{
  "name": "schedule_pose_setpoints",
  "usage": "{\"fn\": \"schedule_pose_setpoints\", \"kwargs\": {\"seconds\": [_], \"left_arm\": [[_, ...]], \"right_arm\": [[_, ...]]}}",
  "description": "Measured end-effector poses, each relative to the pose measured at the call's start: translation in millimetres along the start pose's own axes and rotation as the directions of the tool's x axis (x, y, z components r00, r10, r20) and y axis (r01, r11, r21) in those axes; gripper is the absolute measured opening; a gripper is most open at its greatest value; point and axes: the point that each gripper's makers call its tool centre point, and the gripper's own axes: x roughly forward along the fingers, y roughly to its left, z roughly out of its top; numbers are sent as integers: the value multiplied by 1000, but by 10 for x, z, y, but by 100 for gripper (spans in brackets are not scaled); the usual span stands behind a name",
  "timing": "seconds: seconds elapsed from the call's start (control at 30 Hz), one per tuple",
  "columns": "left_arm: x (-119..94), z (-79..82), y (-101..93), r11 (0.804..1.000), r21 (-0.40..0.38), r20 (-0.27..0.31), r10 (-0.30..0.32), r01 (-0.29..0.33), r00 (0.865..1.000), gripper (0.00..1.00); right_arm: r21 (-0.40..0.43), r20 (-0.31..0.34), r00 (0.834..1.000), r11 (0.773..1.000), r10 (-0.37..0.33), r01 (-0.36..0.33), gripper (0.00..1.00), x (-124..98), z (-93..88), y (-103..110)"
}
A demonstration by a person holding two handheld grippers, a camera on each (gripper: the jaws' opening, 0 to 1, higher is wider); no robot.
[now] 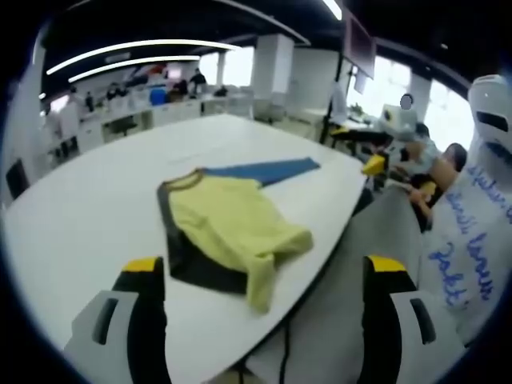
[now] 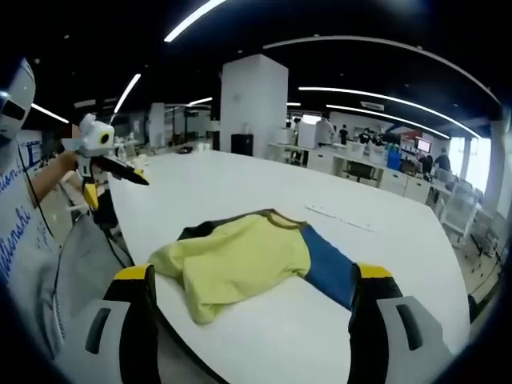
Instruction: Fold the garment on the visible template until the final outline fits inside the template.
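A yellow garment (image 1: 232, 220) lies crumpled on the white table (image 1: 96, 208), close to its near edge. A dark patch (image 1: 180, 256) and a blue patch (image 1: 268, 170) stick out from under it; whether they are template or cloth I cannot tell. My left gripper (image 1: 266, 268) is open and holds nothing, short of the garment. The right gripper view has the same yellow garment (image 2: 236, 260), with blue (image 2: 328, 268) to its right. My right gripper (image 2: 252, 276) is also open, off the table's edge. The left gripper (image 2: 120, 168) shows at the left of that view, in a hand.
A person in a white shirt with blue writing (image 1: 472, 240) stands at the table's edge. The right gripper (image 1: 374, 166) shows small beyond that edge. A white pillar (image 2: 252, 104) and rows of desks with people (image 1: 152, 100) lie behind the table.
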Motion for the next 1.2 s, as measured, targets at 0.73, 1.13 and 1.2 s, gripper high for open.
{"fn": "schedule_pose_setpoints", "kwargs": {"seconds": [0.73,1.13,1.2], "left_arm": [[96,-157,124,998,-59,-30,24,-26,999,94],[193,-243,102,997,-76,-52,-11,7,999,81],[211,-265,105,996,-89,-57,-16,11,998,79]], "right_arm": [[33,17,1000,999,10,-11,100,26,9,14],[19,14,1000,999,28,-28,100,25,22,63],[16,12,999,999,32,-32,100,27,21,75]]}}
